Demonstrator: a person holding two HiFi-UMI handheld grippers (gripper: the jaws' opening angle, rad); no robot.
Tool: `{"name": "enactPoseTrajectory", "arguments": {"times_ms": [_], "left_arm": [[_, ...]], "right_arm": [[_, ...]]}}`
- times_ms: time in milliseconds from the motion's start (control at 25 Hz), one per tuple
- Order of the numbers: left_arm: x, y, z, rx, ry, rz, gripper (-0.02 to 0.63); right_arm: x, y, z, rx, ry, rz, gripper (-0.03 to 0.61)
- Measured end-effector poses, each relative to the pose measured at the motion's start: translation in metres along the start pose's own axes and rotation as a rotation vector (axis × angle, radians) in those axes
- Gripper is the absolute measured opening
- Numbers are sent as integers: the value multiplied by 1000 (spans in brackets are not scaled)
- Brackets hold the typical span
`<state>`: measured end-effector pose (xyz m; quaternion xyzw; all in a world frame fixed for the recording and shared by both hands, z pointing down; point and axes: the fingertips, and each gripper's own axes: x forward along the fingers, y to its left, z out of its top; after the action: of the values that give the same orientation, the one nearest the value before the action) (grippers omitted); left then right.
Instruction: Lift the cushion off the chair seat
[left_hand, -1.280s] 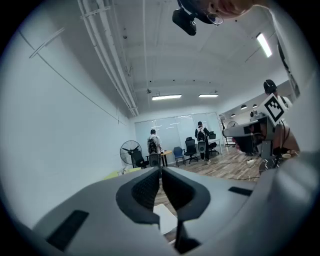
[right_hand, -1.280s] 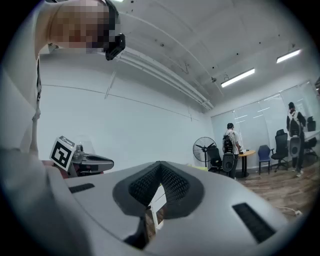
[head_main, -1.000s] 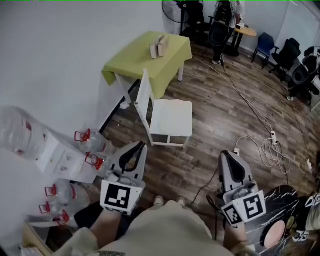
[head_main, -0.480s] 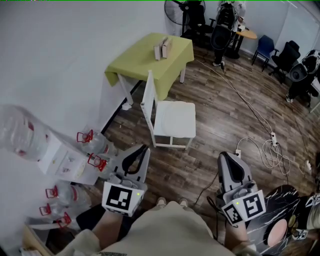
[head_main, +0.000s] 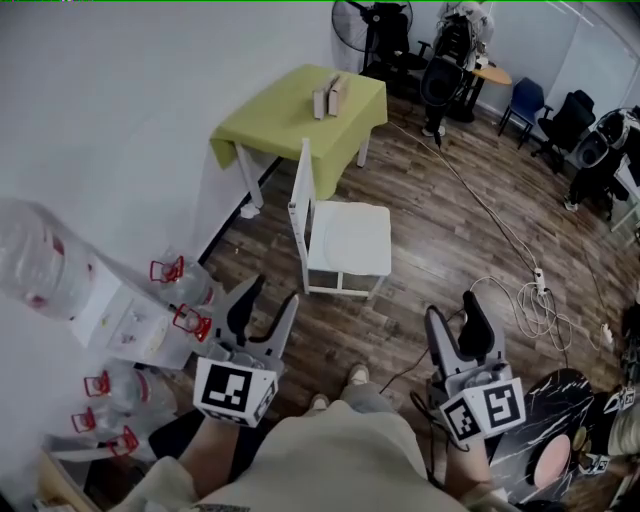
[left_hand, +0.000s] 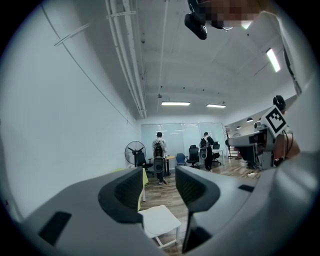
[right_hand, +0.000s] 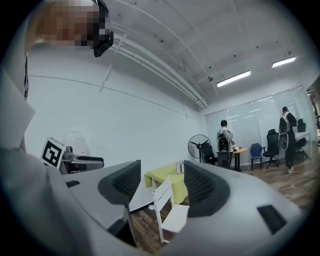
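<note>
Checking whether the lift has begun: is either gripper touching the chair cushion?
Apart. Head view: floor separates the cushion from the left gripper and right gripper; their jaws have just been opening, empty.

Flat square white cushion lying level on, and covering nearly all of, the seat of the upright white wooden slat-backed chair, its backrest at the cushion's left edge.

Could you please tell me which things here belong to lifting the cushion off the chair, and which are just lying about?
Belongs to the job: white cushion on the seat; white chair; left hand-held gripper and right hand-held gripper, jaws just opened, empty.
Just lying about: green-clothed table; water bottles; floor fan; cables.
</note>
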<state>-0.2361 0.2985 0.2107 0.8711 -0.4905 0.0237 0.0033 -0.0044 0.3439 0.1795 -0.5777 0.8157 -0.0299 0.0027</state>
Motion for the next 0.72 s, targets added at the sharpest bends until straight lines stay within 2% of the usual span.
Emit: {"name": "enactPoseTrajectory", "arguments": {"times_ms": [320,720], "left_arm": [[18,10,-11,9,5,6,201],[95,13,-23,37,43,-18,201]], "right_arm": [[21,-11,-14,0,15,-1,268],[74,-65,-29,20,33,-5,268]]}}
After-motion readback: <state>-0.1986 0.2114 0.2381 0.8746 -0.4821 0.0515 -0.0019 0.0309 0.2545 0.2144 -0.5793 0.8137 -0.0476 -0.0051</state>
